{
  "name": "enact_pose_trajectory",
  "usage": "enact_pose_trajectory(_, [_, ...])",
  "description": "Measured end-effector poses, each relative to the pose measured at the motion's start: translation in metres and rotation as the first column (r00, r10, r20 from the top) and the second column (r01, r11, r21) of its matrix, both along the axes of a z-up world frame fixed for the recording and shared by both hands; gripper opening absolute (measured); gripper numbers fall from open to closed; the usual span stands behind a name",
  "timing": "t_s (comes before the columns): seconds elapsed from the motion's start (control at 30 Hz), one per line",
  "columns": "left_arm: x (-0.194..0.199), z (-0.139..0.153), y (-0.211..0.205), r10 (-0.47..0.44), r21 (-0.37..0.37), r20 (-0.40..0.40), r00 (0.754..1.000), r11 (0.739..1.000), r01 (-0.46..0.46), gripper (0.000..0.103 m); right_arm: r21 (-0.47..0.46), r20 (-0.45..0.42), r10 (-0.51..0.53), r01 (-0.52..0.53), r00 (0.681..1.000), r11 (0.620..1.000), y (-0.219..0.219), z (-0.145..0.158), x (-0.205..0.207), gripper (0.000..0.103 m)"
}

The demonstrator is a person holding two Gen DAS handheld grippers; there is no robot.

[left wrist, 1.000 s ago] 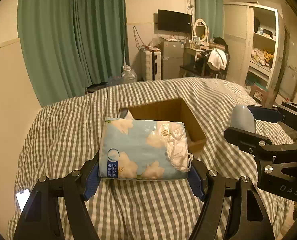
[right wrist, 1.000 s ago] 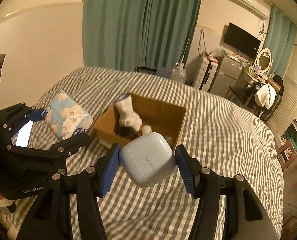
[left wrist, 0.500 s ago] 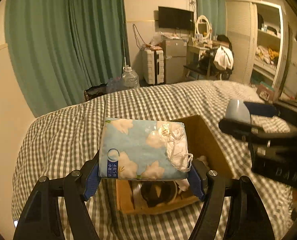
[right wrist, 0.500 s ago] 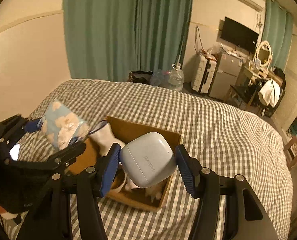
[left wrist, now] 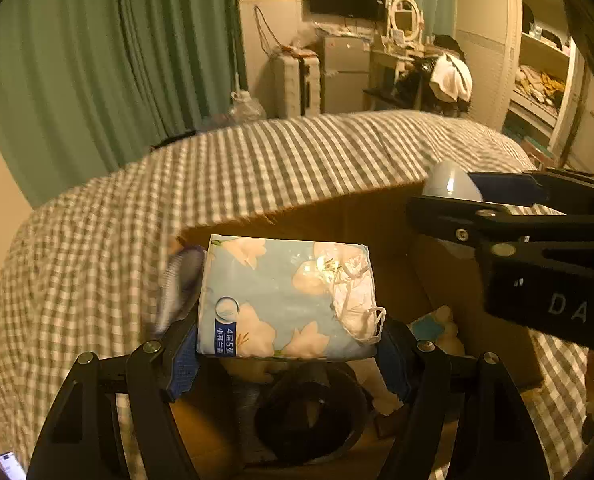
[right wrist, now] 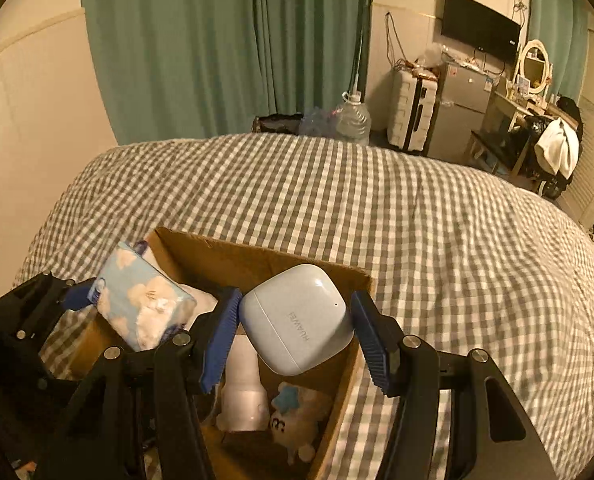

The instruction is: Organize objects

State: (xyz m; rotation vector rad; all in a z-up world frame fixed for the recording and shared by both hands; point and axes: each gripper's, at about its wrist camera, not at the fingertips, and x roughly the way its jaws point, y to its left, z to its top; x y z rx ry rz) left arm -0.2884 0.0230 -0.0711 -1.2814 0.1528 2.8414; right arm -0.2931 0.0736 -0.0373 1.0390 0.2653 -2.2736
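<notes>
My left gripper is shut on a blue floral tissue pack and holds it above the open cardboard box. The pack also shows in the right wrist view. My right gripper is shut on a pale blue earbuds case and holds it over the box. The case shows at the right of the left wrist view. The two grippers hang side by side over the box.
The box sits on a grey checked bed. Inside it lie a white bottle, a small plush toy and a black round object. A phone lies at the bed's left edge. Green curtains, a suitcase and furniture stand beyond.
Both grippers have moved forward and now hang over the box, each still holding its object. The box's contents have come into view below them.
</notes>
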Motion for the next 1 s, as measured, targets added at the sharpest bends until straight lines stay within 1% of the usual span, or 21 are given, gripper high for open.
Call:
enact_pose_trajectory(0.1, [-0.006,-0.013,0.001,-0.009,-0.006,0.012,1.0,1.0,0.009,0.075,0.014,0.016,0.006,-0.006,1.0,1.0,-0.004,-0.014,-0.006,0.056])
enact_pose_trajectory(0.23, [-0.01,-0.016,0.001,-0.019,-0.011,0.006,1.0,1.0,0.019,0.075,0.03,0.019,0.008,-0.009,1.0,0.999,-0.006,-0.025,-0.008,0.056])
enact_pose_trajectory(0.37, [-0.012,-0.016,-0.001,-0.023,0.016,0.011,1.0,1.0,0.023,0.076,0.01,0.036,0.004,-0.004,0.999,1.0,-0.002,-0.027,-0.007,0.057])
enact_pose_trajectory(0.47, [-0.012,-0.015,0.001,-0.041,-0.008,0.016,0.999,0.999,0.041,0.078,-0.013,0.04,0.002,-0.002,0.999,1.0,0.0,-0.027,-0.005,0.057])
enact_pose_trajectory(0.57, [-0.006,-0.01,0.007,-0.058,-0.027,0.018,0.998,0.998,0.059,0.083,-0.044,0.043,-0.009,0.011,0.999,0.999,0.003,-0.024,-0.003,0.058])
enact_pose_trajectory(0.63, [0.0,-0.002,0.009,-0.063,-0.025,0.015,0.998,0.998,0.064,0.087,-0.066,0.04,-0.016,0.019,0.999,0.998,0.008,-0.016,0.001,0.071])
enact_pose_trajectory(0.67, [0.004,0.003,0.01,-0.066,-0.03,0.005,0.998,0.997,0.066,0.093,-0.076,0.036,-0.023,0.026,0.999,0.997,0.009,-0.011,0.002,0.073])
enact_pose_trajectory(0.7, [0.008,0.008,0.01,-0.059,-0.038,-0.007,0.998,0.998,0.059,0.096,-0.093,0.024,-0.036,0.038,0.999,0.995,0.014,-0.003,0.004,0.073])
enact_pose_trajectory(0.8, [0.017,0.027,0.011,-0.041,-0.041,-0.033,0.999,0.998,0.04,0.097,-0.126,0.011,-0.061,0.062,0.998,0.99,0.023,0.016,0.01,0.08])
enact_pose_trajectory(0.9, [0.03,0.051,0.008,-0.017,-0.022,-0.059,0.998,1.0,0.016,0.097,-0.144,-0.016,-0.084,0.081,0.996,0.986,0.032,0.041,0.019,0.082])
enact_pose_trajectory(1.0, [0.048,0.079,0.005,0.004,-0.02,-0.097,0.995,1.0,-0.006,0.099,-0.163,-0.06,-0.108,0.097,0.992,0.982,0.041,0.071,0.035,0.085])
